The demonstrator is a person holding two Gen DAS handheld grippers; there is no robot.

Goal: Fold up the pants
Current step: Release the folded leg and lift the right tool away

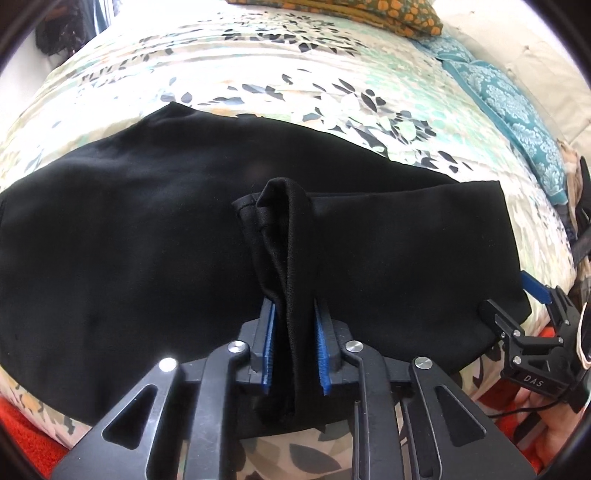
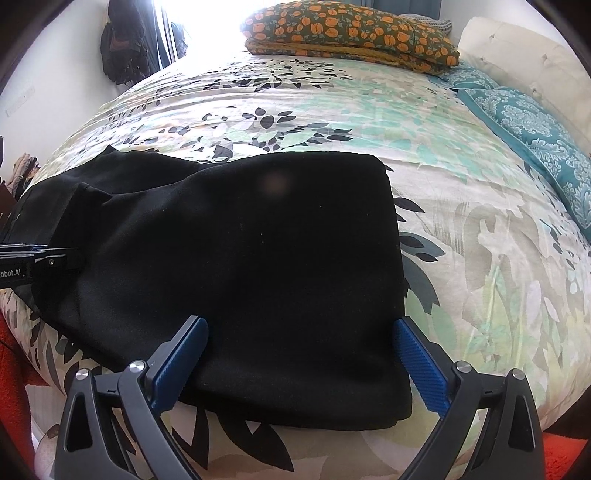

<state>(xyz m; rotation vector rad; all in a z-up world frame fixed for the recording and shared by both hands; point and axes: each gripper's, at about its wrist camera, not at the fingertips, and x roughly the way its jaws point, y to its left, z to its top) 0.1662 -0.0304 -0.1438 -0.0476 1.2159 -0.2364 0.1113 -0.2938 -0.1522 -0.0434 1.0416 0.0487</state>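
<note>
left gripper [image 1: 293, 345] is clamped on a bunched-up fold of the black pants [image 1: 129, 240], right gripper [image 2: 301, 363] is spread wide over their near right corner, pants lying along the near edge of the floral bedspread [image 2: 332, 107], lots of bare quilt beyond, with pillows [image 2: 351, 33] at the far end.

Floral-print bed [image 2: 461, 229]: black pants [image 2: 258, 258] spread near front edge; orange-flowered pillow [image 2: 351, 33] far side; teal patterned pillow [image 2: 535, 136] right.

The left gripper [image 1: 294, 314] pinches a bunched fold of the black pants [image 1: 129, 240] above the floral bedspread [image 1: 258, 81].
</note>
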